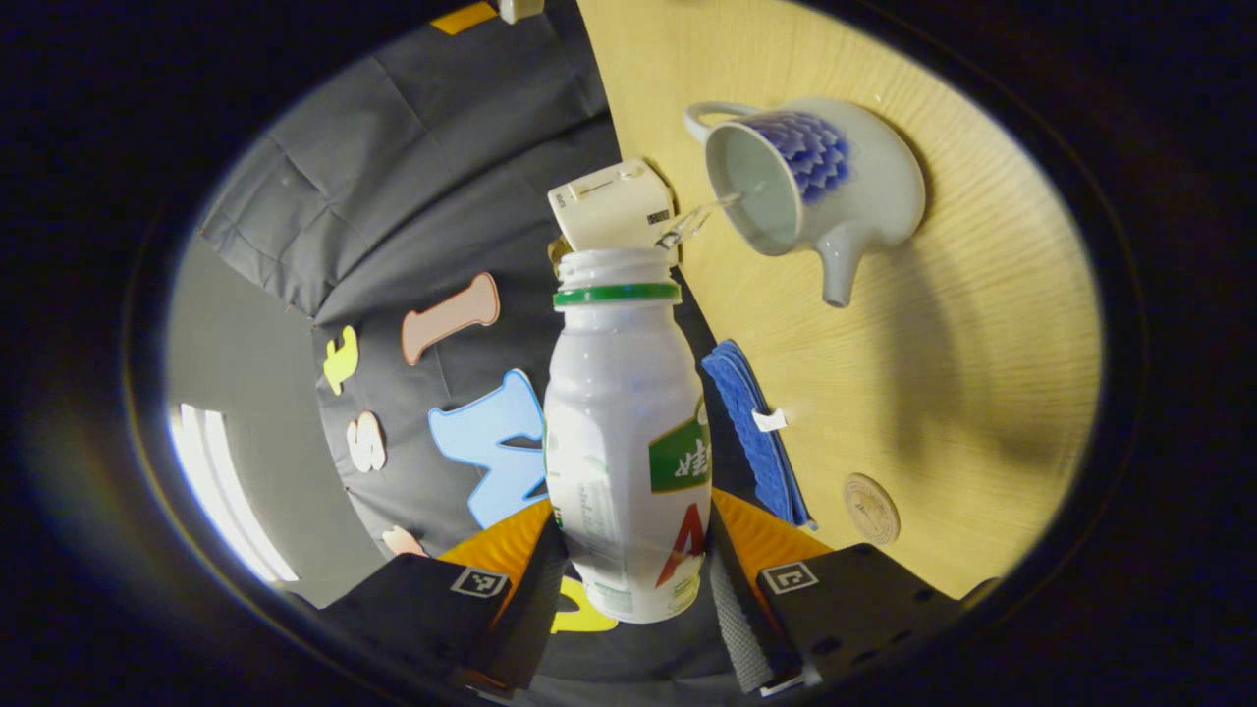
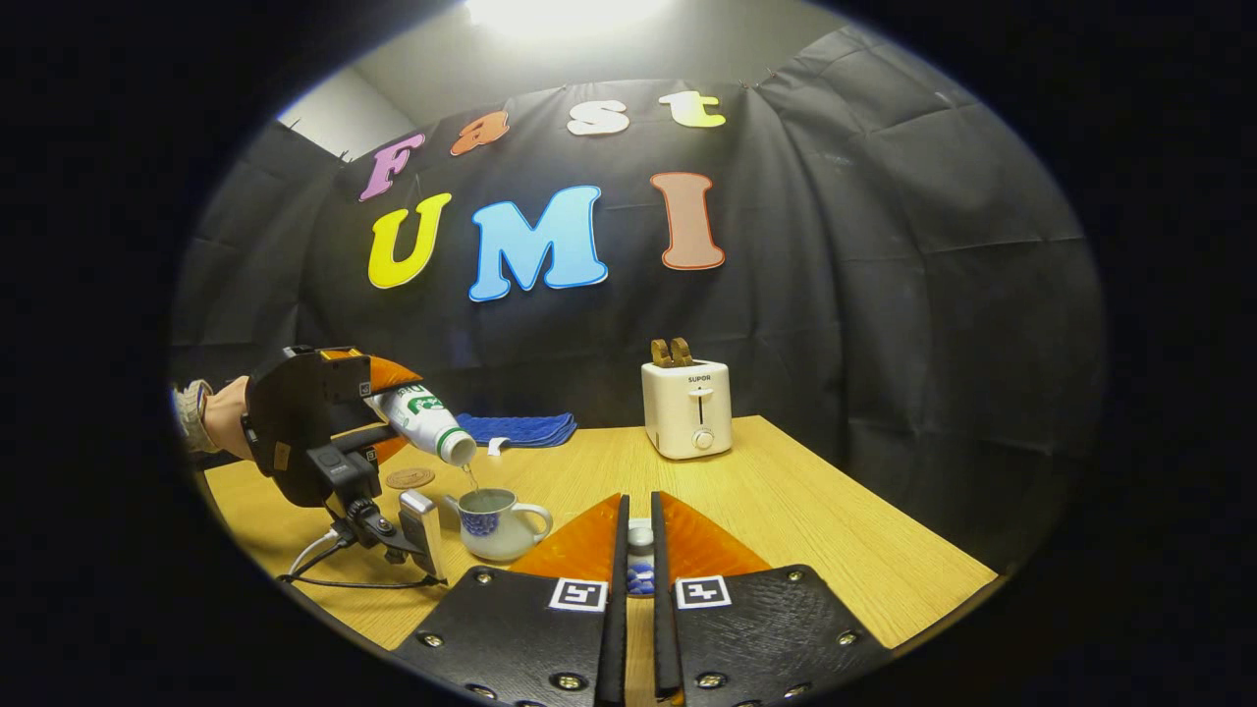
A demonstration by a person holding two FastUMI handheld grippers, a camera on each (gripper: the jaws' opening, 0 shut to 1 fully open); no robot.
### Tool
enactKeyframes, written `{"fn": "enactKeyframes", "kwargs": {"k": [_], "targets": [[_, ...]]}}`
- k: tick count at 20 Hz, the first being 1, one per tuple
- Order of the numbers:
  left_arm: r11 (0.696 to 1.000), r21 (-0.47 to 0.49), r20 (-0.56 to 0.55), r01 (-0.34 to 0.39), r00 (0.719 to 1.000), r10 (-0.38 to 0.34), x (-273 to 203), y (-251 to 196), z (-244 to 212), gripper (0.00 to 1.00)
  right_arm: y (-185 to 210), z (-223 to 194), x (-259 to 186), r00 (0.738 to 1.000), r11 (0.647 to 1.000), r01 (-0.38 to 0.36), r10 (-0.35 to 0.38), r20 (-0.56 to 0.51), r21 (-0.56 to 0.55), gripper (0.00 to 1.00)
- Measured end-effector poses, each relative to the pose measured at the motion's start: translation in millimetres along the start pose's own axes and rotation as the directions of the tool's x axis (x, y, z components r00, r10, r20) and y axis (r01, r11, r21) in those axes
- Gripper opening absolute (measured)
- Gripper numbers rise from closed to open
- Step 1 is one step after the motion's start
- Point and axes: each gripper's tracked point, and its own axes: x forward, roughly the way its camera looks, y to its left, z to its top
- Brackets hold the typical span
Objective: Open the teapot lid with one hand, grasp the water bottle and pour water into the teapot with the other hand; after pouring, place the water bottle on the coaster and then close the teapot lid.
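My left gripper (image 1: 628, 589) is shut on a white water bottle (image 1: 624, 442) with a green neck ring, tipped over toward the open teapot (image 1: 815, 187). A thin stream of water runs from the bottle's mouth into the pot. In the right gripper view the left gripper (image 2: 388, 407) holds the tilted bottle (image 2: 427, 422) above the white and blue teapot (image 2: 496, 522). My right gripper (image 2: 638, 565) is shut on the teapot lid (image 2: 639, 562), held above the table right of the pot. A round coaster (image 1: 871, 508) lies on the table; the coaster (image 2: 409, 478) sits behind the pot.
A white toaster (image 2: 687, 407) with toast stands at the back of the wooden table (image 2: 835, 530). A folded blue cloth (image 2: 520, 429) lies at the far edge by the wall. A hand and sleeve (image 2: 211, 412) hold the left gripper, with a cable trailing onto the table.
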Motion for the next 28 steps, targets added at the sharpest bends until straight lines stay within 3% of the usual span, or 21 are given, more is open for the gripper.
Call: {"fn": "enactKeyframes", "kwargs": {"k": [1,4,6,8,12,13,17,18,19,28], "targets": [[1.0,0.009,0.004,-0.001,1.0,0.001,0,1,0,0.74,0,0,0,1.0,1.0,0.0,0.0,0.0,-0.002,0.11],[0.999,0.038,0.014,0.0,1.0,0.0,0,1,2,0.82,-1,-1,0,1.0,1.0,-0.002,0.002,0.002,-0.001,0.11],[0.998,0.056,0.021,0.0,1.0,-0.001,1,1,3,0.78,-1,-2,0,1.0,1.0,-0.004,0.004,0.004,-0.002,0.11],[0.997,0.075,0.026,0.0,1.0,-0.002,2,3,3,0.82,-2,-2,0,1.0,1.0,-0.005,0.005,0.005,-0.003,0.11],[0.994,0.105,0.037,-0.008,0.999,0.004,3,6,3,0.78,-3,-3,-1,1.0,1.0,-0.007,0.007,0.005,-0.003,0.11],[0.994,0.113,0.04,-0.01,0.999,0.006,4,7,3,0.82,-3,-2,-1,1.0,1.0,-0.007,0.007,0.005,-0.003,0.11],[0.99,0.137,0.047,-0.018,0.999,0.012,3,9,4,0.82,-3,-1,-2,1.0,1.0,-0.01,0.01,0.008,-0.002,0.11],[0.99,0.142,0.047,-0.019,0.999,0.012,4,10,5,0.78,-3,-2,-1,1.0,1.0,-0.01,0.01,0.008,-0.003,0.11],[0.989,0.144,0.049,-0.02,0.999,0.013,4,10,4,0.82,-3,-2,-1,1.0,1.0,-0.01,0.01,0.01,-0.003,0.11],[0.986,0.166,0.057,-0.031,0.998,0.022,5,13,5,0.83,-8,-1,-5,1.0,1.0,-0.001,0.001,0.009,-0.007,0.11]]}}
